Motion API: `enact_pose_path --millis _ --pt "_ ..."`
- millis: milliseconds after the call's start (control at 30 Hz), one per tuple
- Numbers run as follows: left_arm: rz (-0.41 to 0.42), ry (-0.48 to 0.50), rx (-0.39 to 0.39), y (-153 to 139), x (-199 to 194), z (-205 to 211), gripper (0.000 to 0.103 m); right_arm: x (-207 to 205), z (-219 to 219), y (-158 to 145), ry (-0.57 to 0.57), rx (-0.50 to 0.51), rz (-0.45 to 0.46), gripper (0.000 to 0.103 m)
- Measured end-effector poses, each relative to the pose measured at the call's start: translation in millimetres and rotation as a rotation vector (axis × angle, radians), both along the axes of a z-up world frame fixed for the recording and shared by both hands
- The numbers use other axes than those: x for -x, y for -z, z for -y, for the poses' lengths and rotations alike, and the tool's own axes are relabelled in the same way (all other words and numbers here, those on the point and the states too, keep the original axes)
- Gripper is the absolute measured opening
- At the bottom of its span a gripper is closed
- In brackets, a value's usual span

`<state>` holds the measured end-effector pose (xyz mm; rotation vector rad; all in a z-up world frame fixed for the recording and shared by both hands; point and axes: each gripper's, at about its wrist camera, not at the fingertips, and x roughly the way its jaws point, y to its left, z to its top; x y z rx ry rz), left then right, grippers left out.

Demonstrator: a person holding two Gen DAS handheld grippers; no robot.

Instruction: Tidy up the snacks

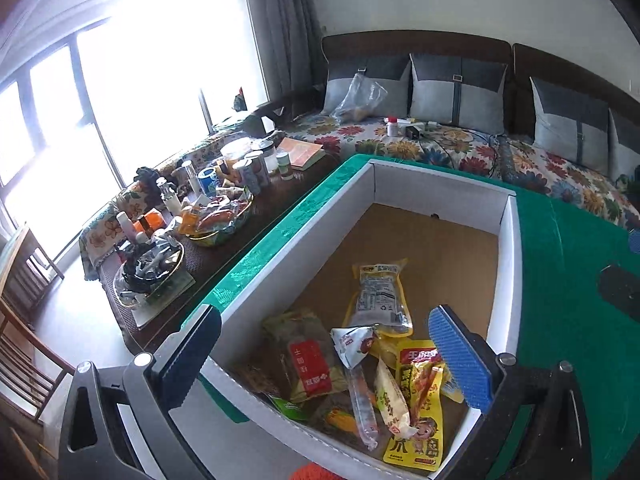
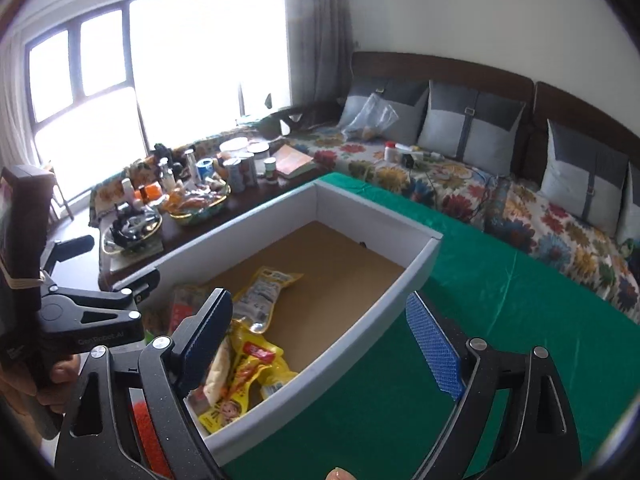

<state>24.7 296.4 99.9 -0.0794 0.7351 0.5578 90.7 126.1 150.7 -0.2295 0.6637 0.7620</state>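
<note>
Left wrist view: both jaws spread wide, empty, over white-walled cardboard box [image 1: 440,184] on green cloth.
Left gripper [image 1: 332,364], right gripper [image 2: 332,344] hold nothing. Yellow foil snack packets [image 1: 416,420] piled at near end: light, crinkly, slippery; pinch a sealed edge.

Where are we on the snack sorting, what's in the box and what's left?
Done: several snack packets lie in the white box on the green cloth. In hand: nothing; left gripper and right gripper are both open and empty. Left: no loose snacks visible on the cloth; can't tell if more remain.
</note>
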Motion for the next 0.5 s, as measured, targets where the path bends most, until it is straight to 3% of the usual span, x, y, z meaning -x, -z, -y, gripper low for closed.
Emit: enact_pose_path --millis 167,367,500 --pt "0.021 -0.007 -0.048 -3 11 8 0.103 8 -4 12 -0.009 -0.001 -0.08 0.091" --pt "0.069 0.025 0.001 -7 25 4 0.103 12 -13 15 0.038 0.043 -0.117 0.091" --pt "0.012 -0.025 -0.071 -7 25 5 0.103 16 -20 11 0.039 0.05 -0.131 0.091"
